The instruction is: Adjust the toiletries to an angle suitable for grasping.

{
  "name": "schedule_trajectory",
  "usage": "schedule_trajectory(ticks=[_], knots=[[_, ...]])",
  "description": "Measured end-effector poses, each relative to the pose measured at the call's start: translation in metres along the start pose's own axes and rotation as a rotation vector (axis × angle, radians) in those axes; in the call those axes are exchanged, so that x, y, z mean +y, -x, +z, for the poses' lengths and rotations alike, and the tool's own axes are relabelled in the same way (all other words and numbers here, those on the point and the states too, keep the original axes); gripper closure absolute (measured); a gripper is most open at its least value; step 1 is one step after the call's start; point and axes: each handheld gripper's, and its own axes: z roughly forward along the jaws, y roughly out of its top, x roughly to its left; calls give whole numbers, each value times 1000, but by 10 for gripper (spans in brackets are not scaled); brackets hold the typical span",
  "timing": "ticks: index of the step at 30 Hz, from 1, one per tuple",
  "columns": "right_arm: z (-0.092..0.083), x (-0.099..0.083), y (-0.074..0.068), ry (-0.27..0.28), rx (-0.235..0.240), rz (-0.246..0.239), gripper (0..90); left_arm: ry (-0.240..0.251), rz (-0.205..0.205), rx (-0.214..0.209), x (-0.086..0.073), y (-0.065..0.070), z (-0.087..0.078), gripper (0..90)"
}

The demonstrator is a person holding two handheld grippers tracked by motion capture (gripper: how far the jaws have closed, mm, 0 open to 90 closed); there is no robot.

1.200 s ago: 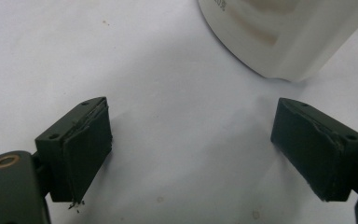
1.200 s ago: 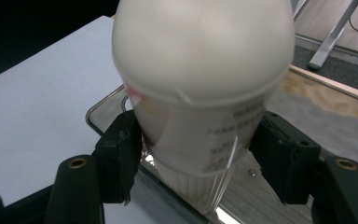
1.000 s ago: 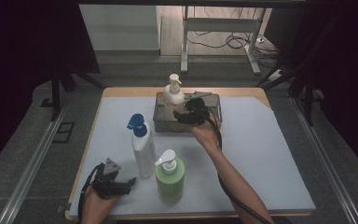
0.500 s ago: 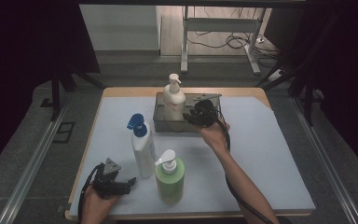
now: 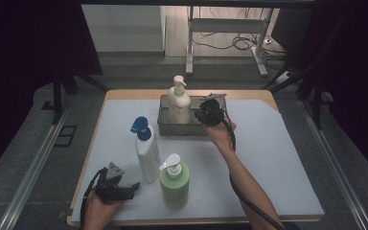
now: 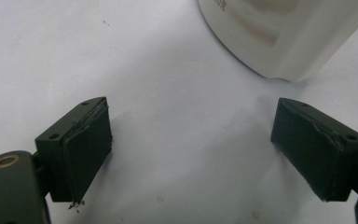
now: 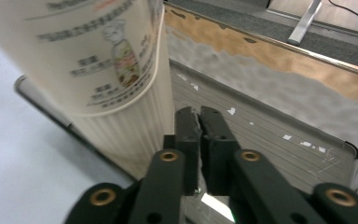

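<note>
Dark curtain along the left of the room, grey floor, a metal rail running beside the table (image 5: 268,96). Wooden top, covered by a pale mat (image 5: 278,158).

Near-left corner: left gripper (image 5: 133,188) resting low on the mat, jaws spread wide, nothing between them. In the left gripper view its pads (image 6: 86,140) flank bare mat, with the base of a white bottle (image 5: 146,151) just ahead, not touching. That blue-capped bottle stands upright; a green bottle (image 5: 175,181) is just to its right.

Far centre: grey tray (image 5: 170,125) with a cream pump bottle (image 5: 178,101) upright in its left end.

Right gripper (image 7: 198,135) over the tray's right part, jaws just closed together, empty, beside the cream bottle.

Behind the table: pale floor, cables, a metal stand (image 5: 225,26).
</note>
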Motion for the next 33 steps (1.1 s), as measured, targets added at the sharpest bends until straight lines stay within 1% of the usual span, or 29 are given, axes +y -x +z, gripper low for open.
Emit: schedule_trajectory(ticks=[2,4,7,11,12,14,16,18,20,22,24,33], knots=[[2,0,0,-4,0,0,893,0,0,0,0,0,0,122],[6,1,0,-12,-15,-5,895,0,0,0,0,0,0,122],[12,2,0,-19,-22,-3,896,0,1,1,0,0,0,122],[17,3,-2,-26,-25,-8,896,0,0,0,0,0,0,122],[18,3,-2,-28,-23,-9,896,-1,1,0,0,0,0,122],[22,3,-3,-34,-8,4,896,-1,2,0,0,0,0,122],[25,3,-5,-40,0,3,896,0,0,0,0,0,0,122],[27,3,-6,-44,1,2,896,0,0,0,0,0,0,122],[29,3,-7,-45,-10,3,896,-2,3,0,0,0,0,122],[30,3,-6,-54,3,19,896,0,0,0,0,0,0,122],[31,3,-5,-56,7,24,896,0,0,0,0,0,0,122],[34,5,-10,-61,11,16,896,-2,2,0,0,0,0,122]])
